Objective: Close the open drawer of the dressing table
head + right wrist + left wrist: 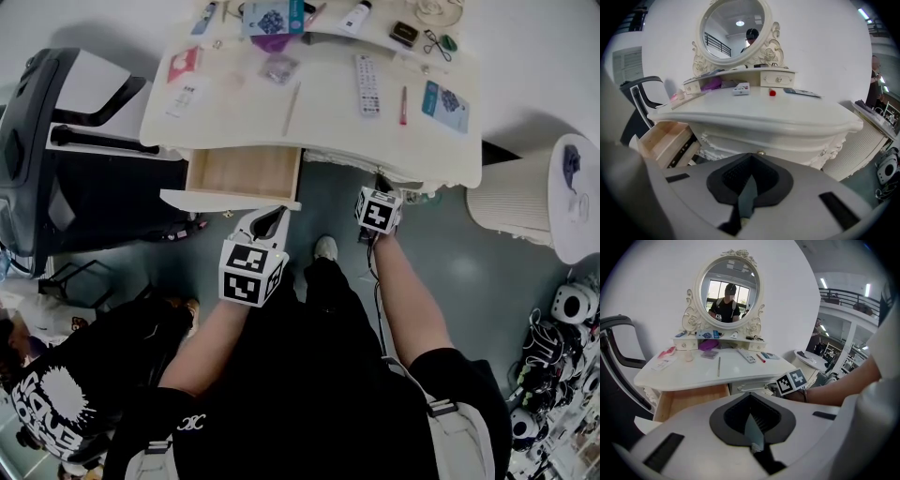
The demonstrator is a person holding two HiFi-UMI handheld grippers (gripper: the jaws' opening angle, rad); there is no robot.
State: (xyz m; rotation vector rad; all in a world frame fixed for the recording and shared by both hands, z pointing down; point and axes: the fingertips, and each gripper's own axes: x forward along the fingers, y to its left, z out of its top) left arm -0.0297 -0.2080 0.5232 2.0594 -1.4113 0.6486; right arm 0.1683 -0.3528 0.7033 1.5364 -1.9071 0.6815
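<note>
The white dressing table [328,122] stands ahead of me. Its wooden drawer [244,173] is pulled out at the left, its white front [230,199] toward me. My left gripper [267,216] hovers just before that front, jaws shut on nothing. In the left gripper view the drawer [691,399] lies beyond and left of the closed tips [750,395]. My right gripper [379,192] sits at the table's front edge to the right, also shut and empty. In the right gripper view its tips [750,158] point at a small knob [761,153], with the drawer [665,143] off to the left.
A black office chair [37,159] stands left of the table and a white ribbed cylinder [520,197] to its right. A remote [367,84], pens and small items lie on the tabletop. Another person in a black shirt [56,403] crouches at lower left.
</note>
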